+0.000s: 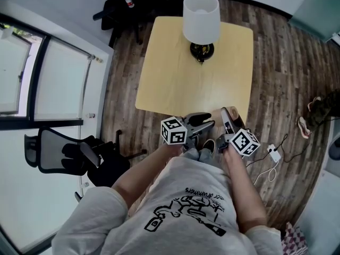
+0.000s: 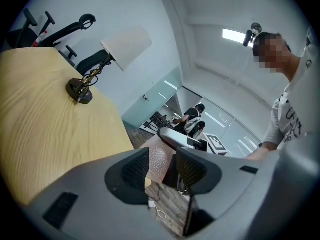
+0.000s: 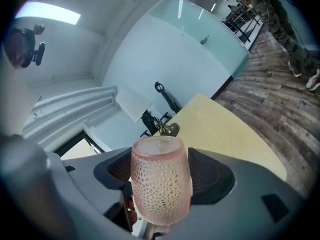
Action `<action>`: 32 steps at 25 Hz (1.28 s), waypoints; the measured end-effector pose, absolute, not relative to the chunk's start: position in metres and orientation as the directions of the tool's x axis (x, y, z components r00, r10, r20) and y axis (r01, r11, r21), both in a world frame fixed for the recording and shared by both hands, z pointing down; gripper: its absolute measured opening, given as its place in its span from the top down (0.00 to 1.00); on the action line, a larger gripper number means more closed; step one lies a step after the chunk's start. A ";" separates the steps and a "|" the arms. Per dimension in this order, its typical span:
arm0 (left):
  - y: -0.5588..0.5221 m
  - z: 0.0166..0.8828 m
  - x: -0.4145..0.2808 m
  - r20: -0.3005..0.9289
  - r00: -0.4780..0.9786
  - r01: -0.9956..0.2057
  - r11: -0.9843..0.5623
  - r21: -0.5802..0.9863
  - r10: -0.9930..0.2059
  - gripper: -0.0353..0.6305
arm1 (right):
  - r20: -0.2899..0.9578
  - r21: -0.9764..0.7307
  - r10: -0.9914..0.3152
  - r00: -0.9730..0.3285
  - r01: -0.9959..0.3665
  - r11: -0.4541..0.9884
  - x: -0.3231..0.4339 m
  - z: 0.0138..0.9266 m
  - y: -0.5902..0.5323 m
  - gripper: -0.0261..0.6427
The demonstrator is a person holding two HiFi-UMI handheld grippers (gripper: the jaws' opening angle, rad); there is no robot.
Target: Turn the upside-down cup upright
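Note:
A pink dimpled cup [image 3: 161, 184] sits between the pads of my right gripper [image 3: 161, 176], which is shut on it, one end pointing away along the jaws. In the head view that gripper [image 1: 228, 117] hangs just off the front edge of the wooden table [image 1: 175, 73], and the cup [image 1: 235, 113] shows only as a small tan shape. My left gripper [image 1: 206, 124] is close beside it on the left. In the left gripper view its jaws stand a little apart and hold nothing [image 2: 162, 170]; the cup [image 2: 158, 163] shows through the gap, further out.
A white-shaded lamp [image 1: 201, 20] stands at the far side of the table. A black office chair [image 1: 58, 150] is on the left by the window. A charger with a cable [image 1: 273, 153] and shoes [image 1: 313, 113] lie on the wood floor at the right.

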State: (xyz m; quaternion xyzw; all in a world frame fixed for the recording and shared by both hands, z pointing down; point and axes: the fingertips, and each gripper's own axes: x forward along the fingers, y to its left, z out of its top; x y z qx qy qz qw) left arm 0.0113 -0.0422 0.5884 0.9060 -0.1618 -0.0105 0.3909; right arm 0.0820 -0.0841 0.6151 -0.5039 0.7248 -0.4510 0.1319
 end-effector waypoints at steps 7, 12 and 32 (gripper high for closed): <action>-0.048 0.589 0.008 0.098 0.945 -0.284 -0.634 0.719 -0.312 0.71 | 0.336 -0.651 -0.808 -0.484 -0.740 0.172 0.068 0.627 -0.086 0.47; -0.047 0.594 0.005 0.095 0.941 -0.287 -0.622 0.729 -0.324 0.71 | 0.377 -0.570 -0.780 -0.500 -0.789 0.231 0.058 0.640 -0.086 0.47; -0.057 0.613 -0.003 0.118 0.917 -0.338 -0.585 0.737 -0.380 0.71 | 0.397 -0.175 -0.738 -0.546 -0.834 0.523 0.040 0.653 -0.100 0.47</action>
